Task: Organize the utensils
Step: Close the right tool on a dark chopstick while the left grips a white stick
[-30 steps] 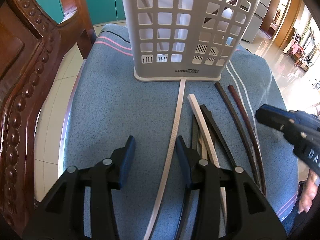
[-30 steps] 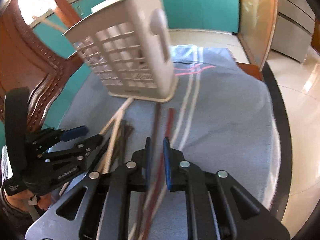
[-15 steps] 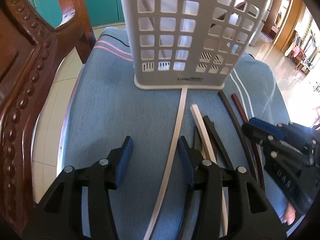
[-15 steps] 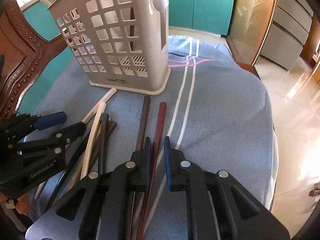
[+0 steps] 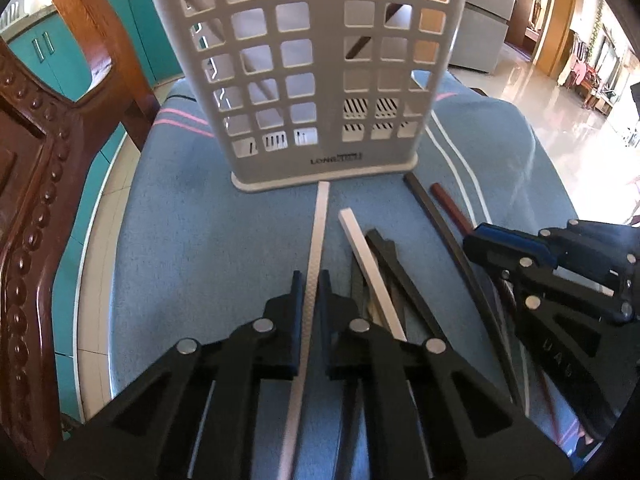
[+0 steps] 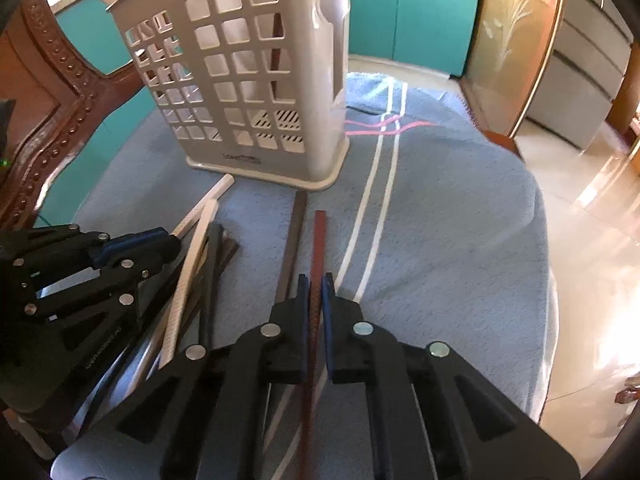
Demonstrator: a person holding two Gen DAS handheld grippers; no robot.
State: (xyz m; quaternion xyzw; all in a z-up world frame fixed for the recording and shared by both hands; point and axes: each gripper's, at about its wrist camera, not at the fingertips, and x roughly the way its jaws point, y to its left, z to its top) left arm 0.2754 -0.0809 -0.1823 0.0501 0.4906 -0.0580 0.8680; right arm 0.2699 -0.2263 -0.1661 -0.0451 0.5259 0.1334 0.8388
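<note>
A grey slotted utensil holder (image 5: 320, 76) stands upright on the blue cloth (image 5: 180, 240); it also shows in the right wrist view (image 6: 256, 92). Several chopsticks lie in front of it. My left gripper (image 5: 312, 280) is shut on a white chopstick (image 5: 318, 232) whose far tip touches the holder's base. My right gripper (image 6: 316, 284) is shut on a reddish-brown chopstick (image 6: 319, 244). A dark chopstick (image 6: 294, 236) lies just left of it. A second white chopstick (image 5: 360, 248) and black ones (image 5: 400, 276) lie between the grippers. A few sticks stand inside the holder.
A carved wooden chair back (image 5: 36, 184) rises at the left. The cloth-covered table's edge (image 6: 548, 264) drops to a shiny tiled floor at the right. Teal cabinets (image 6: 416, 12) stand behind.
My left gripper has closed from wide open onto the white chopstick. My right gripper has closed tighter on the reddish-brown chopstick, and both have moved nearer the holder.
</note>
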